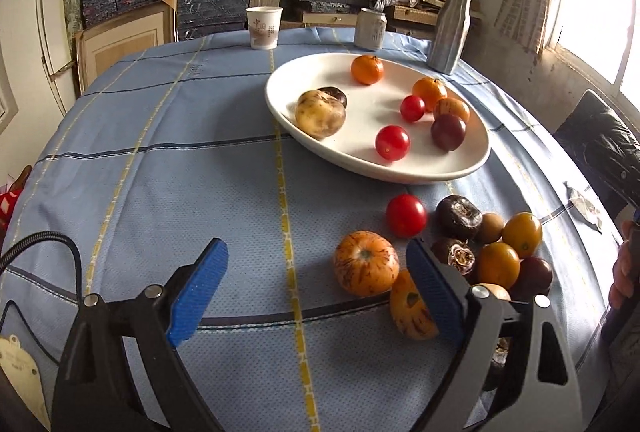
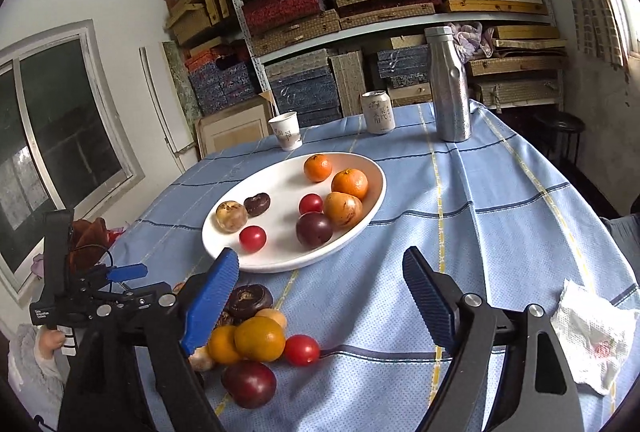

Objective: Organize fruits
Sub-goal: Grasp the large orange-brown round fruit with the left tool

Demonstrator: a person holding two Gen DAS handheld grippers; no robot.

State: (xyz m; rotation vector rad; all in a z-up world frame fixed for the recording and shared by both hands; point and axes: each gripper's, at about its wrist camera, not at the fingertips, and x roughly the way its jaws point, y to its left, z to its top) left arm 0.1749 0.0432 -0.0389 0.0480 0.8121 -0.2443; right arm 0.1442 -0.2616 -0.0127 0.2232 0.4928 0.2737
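The surface (image 2: 500,192), under a blue checked cloth, carried one white plate (image 2: 248,256) holding eight fruits: two mandarins, two red tomatoes, one striped orange fruit, one dark plum, one pale brown fruit and one dark shrivelled one. The rest of the fruit lay in a loose pile (image 1: 492,244) on the cloth just in front of the plate. Only the left wrist view showed the two striped orange fruits (image 1: 366,263) at the near edge of that pile; only the right wrist view showed the crumpled tissue (image 2: 592,336) and the window on the far wall. Behind the plate stood one steel bottle (image 2: 450,88), one can (image 2: 378,112) and one paper cup (image 2: 286,130).

The left tongs (image 1: 316,280) pointed steeply down beside the pile, released and holding nothing. The right tongs (image 2: 320,292) were tilted shallowly toward the plate, likewise spread wide and empty.
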